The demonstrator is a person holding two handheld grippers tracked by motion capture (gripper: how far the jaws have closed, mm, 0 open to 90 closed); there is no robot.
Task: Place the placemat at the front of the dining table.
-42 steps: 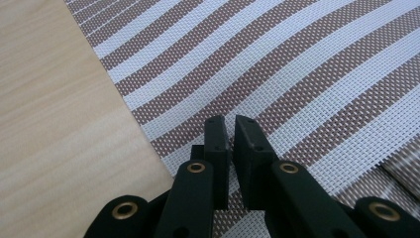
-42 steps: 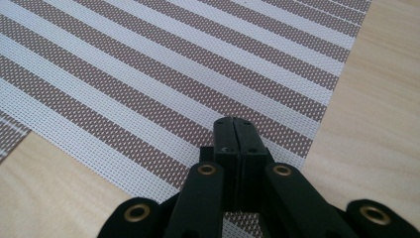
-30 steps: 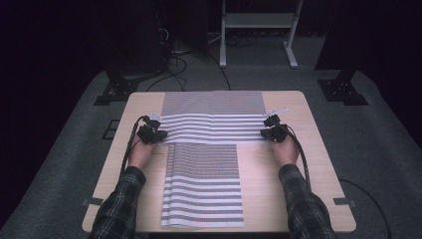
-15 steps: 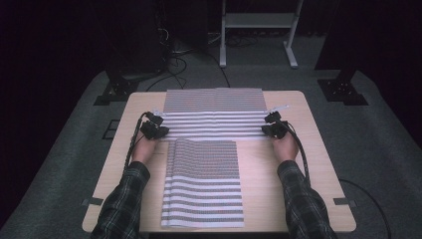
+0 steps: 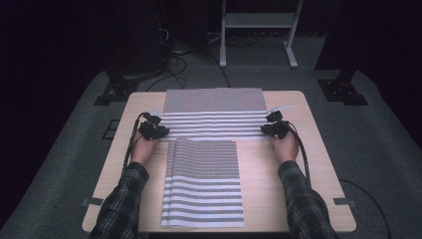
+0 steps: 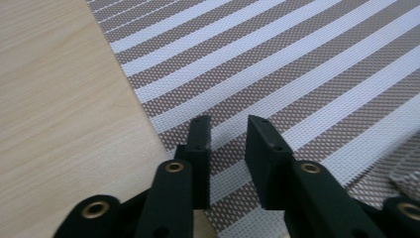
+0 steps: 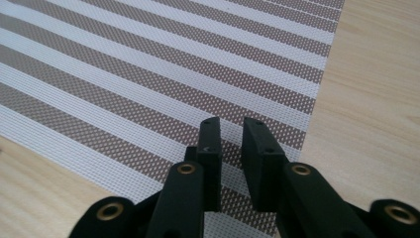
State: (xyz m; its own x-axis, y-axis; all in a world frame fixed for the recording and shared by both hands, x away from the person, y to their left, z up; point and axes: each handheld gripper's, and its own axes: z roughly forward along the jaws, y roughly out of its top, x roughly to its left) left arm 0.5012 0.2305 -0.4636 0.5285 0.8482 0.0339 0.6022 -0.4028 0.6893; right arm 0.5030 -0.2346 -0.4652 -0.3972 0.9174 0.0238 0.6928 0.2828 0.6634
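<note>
A brown-and-white striped placemat (image 5: pixel 214 112) lies across the far half of the wooden table (image 5: pixel 278 199). My left gripper (image 5: pixel 158 132) sits at its left end and my right gripper (image 5: pixel 268 130) at its right end. In the left gripper view, the left gripper (image 6: pixel 230 124) hovers low over the mat (image 6: pixel 297 59) near its edge. Its jaws have just been opening and stand slightly apart with nothing between them. In the right gripper view, the right gripper (image 7: pixel 232 126) is over the mat's (image 7: pixel 148 64) corner. Its jaws have also just been opening, with a narrow empty gap.
A second striped mat (image 5: pixel 204 184) lies lengthwise on the near middle of the table, between the person's plaid sleeves. Bare wood (image 6: pixel 59 99) flanks the far mat on both sides (image 7: pixel 376 99). Black stands, cables and a white frame (image 5: pixel 259 30) are on the dark floor beyond.
Both hands have stayed at the ends of the far mat, shifting only slightly. The mat lies flat across the table as before.
</note>
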